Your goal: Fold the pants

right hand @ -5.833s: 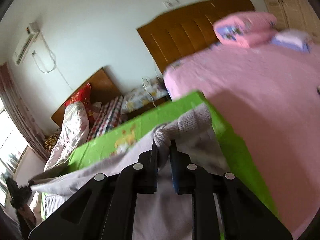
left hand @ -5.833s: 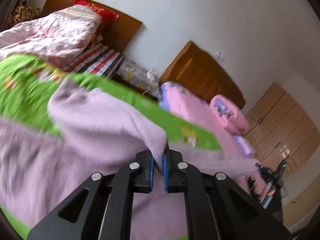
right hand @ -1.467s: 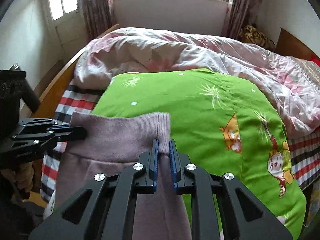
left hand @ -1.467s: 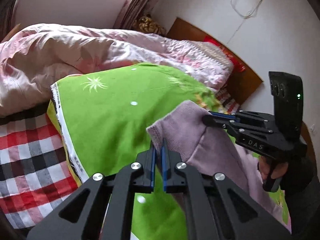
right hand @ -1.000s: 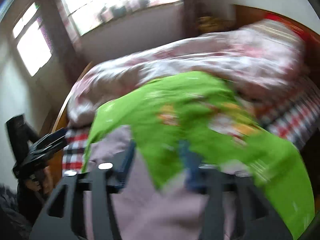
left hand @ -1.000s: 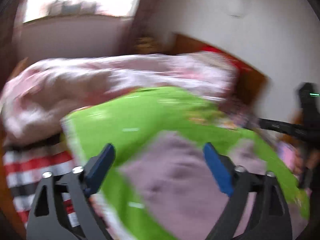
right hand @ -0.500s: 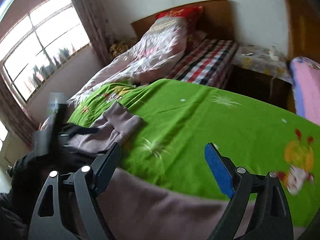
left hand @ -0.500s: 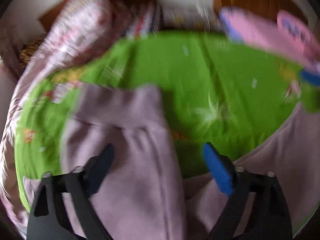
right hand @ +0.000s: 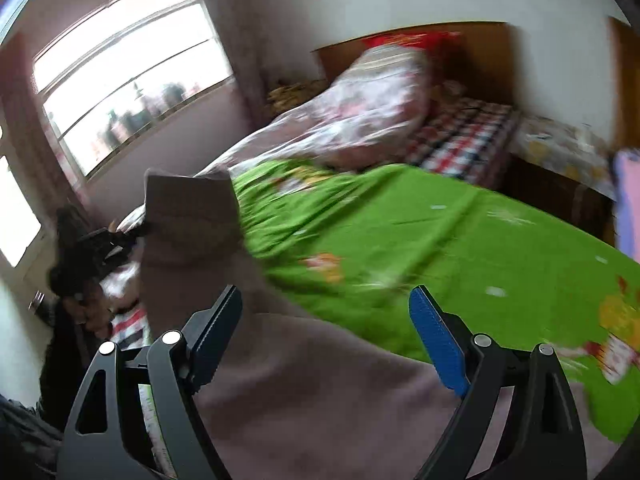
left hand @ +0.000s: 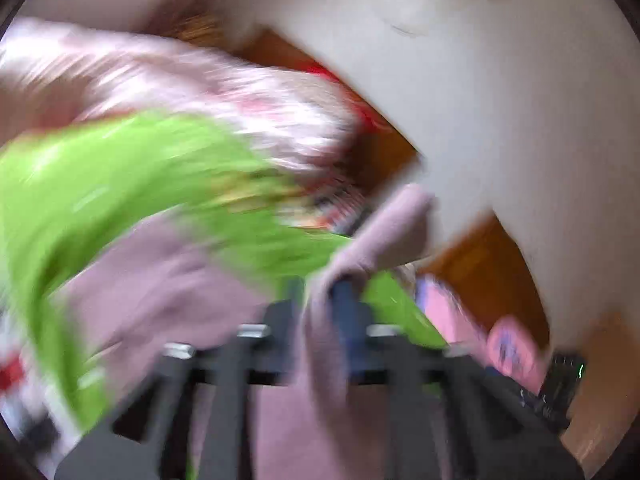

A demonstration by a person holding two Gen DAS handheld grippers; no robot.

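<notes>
The mauve pants point(left hand: 168, 292) lie on a green printed sheet point(left hand: 100, 184). The left wrist view is blurred. My left gripper point(left hand: 320, 292) is shut on a fold of the pants point(left hand: 384, 232) and lifts it off the bed. In the right wrist view the pants point(right hand: 304, 392) spread under my right gripper point(right hand: 326, 322), which is open and empty just above the cloth. A lifted part of the pants point(right hand: 188, 208) stands up at the left, held by the left gripper point(right hand: 104, 240).
A pink floral quilt point(right hand: 360, 116) and a plaid sheet point(right hand: 464, 136) lie beyond the green sheet point(right hand: 440, 236). A wooden headboard point(right hand: 472, 48) backs the bed. A window point(right hand: 128, 80) is at the left. A pink second bed point(left hand: 452, 312) shows at the right.
Both grippers let go of the pants about a second ago. The left gripper has since shut on a fold and raised it. The right gripper stays open over the cloth.
</notes>
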